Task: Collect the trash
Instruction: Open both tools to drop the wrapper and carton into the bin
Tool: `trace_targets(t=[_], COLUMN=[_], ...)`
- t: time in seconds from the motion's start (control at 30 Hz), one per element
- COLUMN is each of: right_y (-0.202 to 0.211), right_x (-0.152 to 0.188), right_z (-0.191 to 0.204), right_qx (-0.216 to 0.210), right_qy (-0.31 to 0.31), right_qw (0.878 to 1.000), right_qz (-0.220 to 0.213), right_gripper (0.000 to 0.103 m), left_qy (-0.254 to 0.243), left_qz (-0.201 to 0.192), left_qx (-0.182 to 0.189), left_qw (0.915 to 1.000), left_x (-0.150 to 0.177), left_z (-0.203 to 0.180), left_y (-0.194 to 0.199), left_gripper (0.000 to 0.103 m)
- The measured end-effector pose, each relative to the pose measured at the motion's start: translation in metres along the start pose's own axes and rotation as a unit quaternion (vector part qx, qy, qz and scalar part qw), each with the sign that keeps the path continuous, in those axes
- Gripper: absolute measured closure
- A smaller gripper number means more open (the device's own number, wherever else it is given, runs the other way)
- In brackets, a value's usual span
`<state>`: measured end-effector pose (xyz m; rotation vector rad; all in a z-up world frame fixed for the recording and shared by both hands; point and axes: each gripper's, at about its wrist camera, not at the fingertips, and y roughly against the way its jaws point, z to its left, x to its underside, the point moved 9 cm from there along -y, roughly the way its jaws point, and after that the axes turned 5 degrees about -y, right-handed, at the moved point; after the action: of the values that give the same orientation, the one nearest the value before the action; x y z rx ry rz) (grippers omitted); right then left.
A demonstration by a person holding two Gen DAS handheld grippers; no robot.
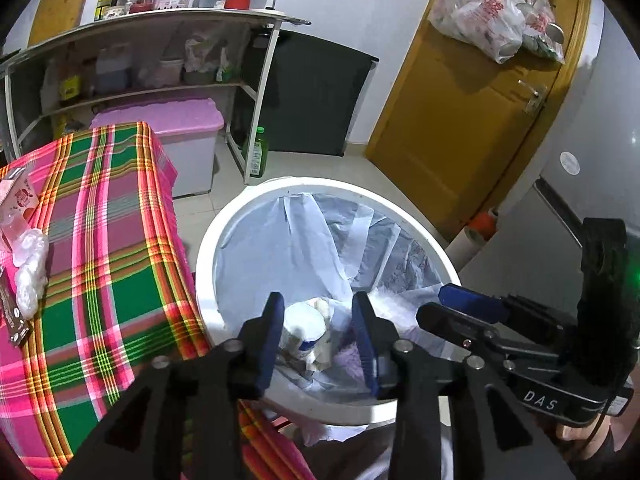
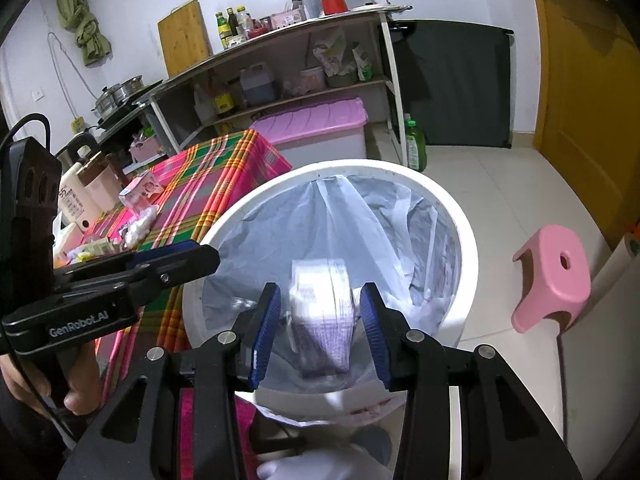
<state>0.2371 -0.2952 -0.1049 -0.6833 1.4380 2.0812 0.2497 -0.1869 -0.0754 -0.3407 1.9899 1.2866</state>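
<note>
Two black grippers with blue pads hang over a round white plastic bin (image 1: pixel 202 264) lined with a pale translucent bag. The left gripper (image 1: pixel 318 336) is spread and empty; a white cup (image 1: pixel 302 330) lies in the bin below it. The right gripper (image 2: pixel 320 330) is spread too, and a blurred purple-printed carton (image 2: pixel 322 312) sits between its fingers, apparently clear of both, long axis running away from the camera. A pink-and-green plaid cloth (image 1: pixel 108 240) covers the table beside the bin; pale tiles (image 2: pixel 492 196) floor the room.

Bin (image 1: pixel 208 240) just right of counter (image 1: pixel 120 240); cup (image 1: pixel 302 330) inside bin; shelf (image 1: pixel 140 40) behind; stool (image 2: pixel 554 276) right of bin.
</note>
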Motion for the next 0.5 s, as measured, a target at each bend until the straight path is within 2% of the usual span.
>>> trace_targets(t=[0.27, 0.5], right_y=[0.01, 0.023], right_x=[-0.001, 0.002], right_z=[0.006, 0.027], right_qx=[-0.003, -0.012], right_qy=[0.001, 0.018], right_qw=[1.0, 1.0], right_qz=[-0.01, -0.017], right_gripper=[0.06, 0.06], left_qy=[0.011, 0.011], left_qz=[-0.016, -0.027], left_qx=[-0.007, -0.018], left_qw=[0.9998, 0.9994], left_x=[0.0, 0.011], left_z=[0.006, 0.009], left_y=[0.017, 0.039], left_gripper=[0.066, 0.066])
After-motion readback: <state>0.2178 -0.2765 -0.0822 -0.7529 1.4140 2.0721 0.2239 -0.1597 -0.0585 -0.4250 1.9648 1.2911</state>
